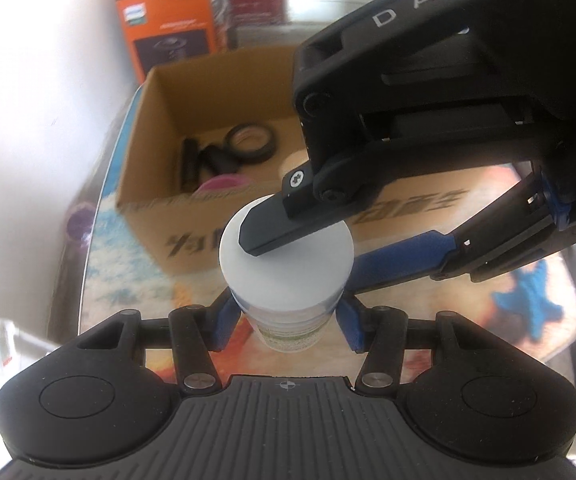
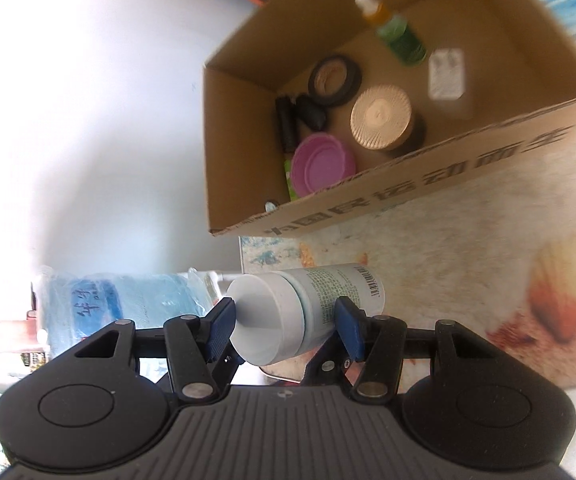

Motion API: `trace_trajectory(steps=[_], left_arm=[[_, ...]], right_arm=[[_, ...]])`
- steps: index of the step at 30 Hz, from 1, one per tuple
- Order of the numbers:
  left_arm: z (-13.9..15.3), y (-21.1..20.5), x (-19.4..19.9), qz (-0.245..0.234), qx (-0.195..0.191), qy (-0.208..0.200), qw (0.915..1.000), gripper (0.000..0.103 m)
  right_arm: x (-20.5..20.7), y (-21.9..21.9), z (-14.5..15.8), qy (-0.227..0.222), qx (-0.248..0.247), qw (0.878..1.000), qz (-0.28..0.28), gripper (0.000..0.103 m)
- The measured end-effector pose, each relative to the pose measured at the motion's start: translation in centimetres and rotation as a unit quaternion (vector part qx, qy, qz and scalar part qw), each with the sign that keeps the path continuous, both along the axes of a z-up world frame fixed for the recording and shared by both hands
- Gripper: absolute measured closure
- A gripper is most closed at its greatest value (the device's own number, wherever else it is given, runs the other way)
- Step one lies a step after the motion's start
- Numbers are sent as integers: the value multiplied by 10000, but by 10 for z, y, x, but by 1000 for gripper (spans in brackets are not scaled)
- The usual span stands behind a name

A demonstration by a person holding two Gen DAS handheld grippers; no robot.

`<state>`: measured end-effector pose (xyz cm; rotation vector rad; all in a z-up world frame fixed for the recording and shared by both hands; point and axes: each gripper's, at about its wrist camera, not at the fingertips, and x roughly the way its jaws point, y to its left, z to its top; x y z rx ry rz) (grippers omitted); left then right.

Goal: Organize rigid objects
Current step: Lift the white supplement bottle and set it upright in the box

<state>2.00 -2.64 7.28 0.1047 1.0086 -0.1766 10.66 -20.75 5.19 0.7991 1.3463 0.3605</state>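
Observation:
A white-capped bottle with a green-printed label is held above the table. My left gripper is shut on its body just under the cap, one blue pad on each side. My right gripper comes in from the upper right and clamps the cap, one black finger across its top. In the right wrist view the bottle lies crosswise, barcode end to the right, with my right gripper shut on it. The open cardboard box stands just beyond; I cannot make out the left gripper in this view.
The box holds a black ring, a pink lid, a gold-lidded jar, a green bottle and dark pieces. An orange carton stands behind it. The tablecloth bears a blue starfish. A blue plastic package lies off the table edge.

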Motion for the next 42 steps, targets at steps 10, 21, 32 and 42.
trace_trajectory(steps=[10,21,32,42], left_arm=[[66,-47,15,-762,-15,-608,9952,51],[64,-90,127,-1398,-328,-1044,9841,51],[-9,-86,226,-1613,-404,-372,9854,51],[-25,-93,228,-1792,-388,-92,9830,50]], right_arm=[[-13,-59,82,-756,1,9945,-731,45],[68,-117,95,-1519,-374,9804,-1201,45],[163,-137,3,-777,-409,9890,-1192,45],[176,-134,-21,-527,-755,9902,-1049,45]])
